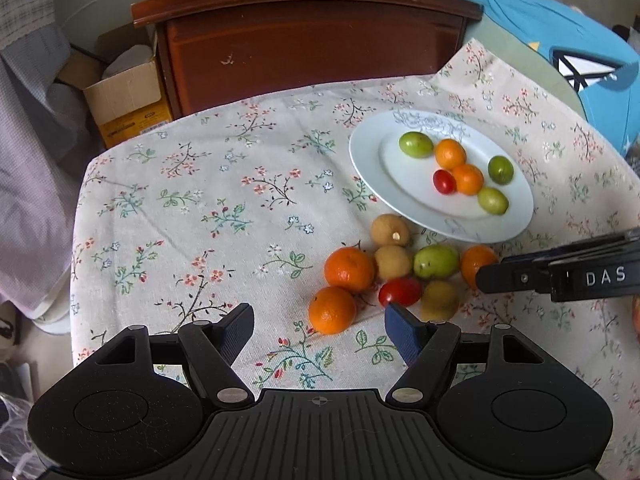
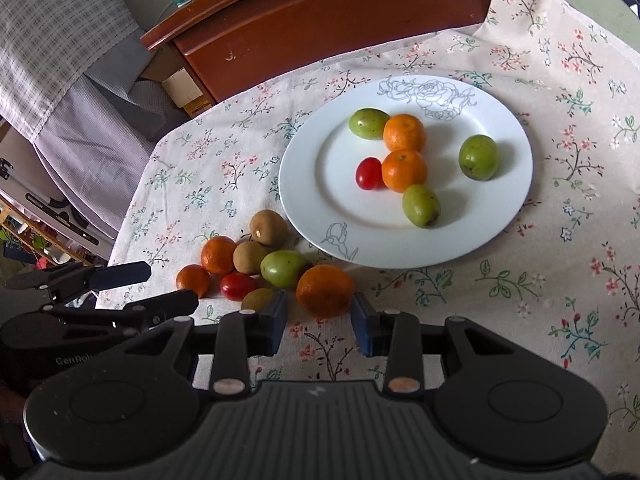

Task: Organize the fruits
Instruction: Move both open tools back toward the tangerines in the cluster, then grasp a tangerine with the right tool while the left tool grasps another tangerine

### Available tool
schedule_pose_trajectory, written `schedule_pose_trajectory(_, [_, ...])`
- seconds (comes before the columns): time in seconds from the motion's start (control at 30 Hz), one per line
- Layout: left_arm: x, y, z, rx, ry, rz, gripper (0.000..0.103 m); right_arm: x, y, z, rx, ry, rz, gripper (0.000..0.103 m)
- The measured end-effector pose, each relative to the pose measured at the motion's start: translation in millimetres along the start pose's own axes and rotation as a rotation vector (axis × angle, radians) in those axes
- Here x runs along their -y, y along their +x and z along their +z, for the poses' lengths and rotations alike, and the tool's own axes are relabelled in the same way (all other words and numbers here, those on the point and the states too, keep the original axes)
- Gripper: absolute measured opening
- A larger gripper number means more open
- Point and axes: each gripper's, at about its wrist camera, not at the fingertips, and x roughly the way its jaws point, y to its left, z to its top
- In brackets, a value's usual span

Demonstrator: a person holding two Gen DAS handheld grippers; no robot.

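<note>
Plate point(image 2: 500, 216) rim beside fruit cluster point(image 2: 276, 268), right tongs point(image 2: 319, 320) open before it

Home bedroom: wooden headboard point(image 1: 308, 40), bedding point(image 2: 60, 60), floral tablecloth point(image 1: 200, 208), cardboard box point(image 1: 124, 108).

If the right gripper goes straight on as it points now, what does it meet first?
Most likely the orange on the cloth: it lies just ahead of the right gripper, in line with the gap between its fingers. The plate is farther on. Depth is hard to judge here.
</note>
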Motion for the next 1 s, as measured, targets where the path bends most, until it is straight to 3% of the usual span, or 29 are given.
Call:
schedule_pose_trajectory(0.57, [6,15,-6,0.003,0.054,-0.029,0.069,-1,12,0,0.004,-0.025,-0.017,0.037])
schedule_pose_trajectory(0.67, [7,18,-7,-0.005,0.064,-0.032,0.057,-1,12,0,0.009,-0.032,-0.019,0.037])
schedule_pose_trajectory(1.0, [8,18,-7,0.001,0.07,-0.047,0.032,-8,13,-2,0.016,-0.095,-0.047,0.034])
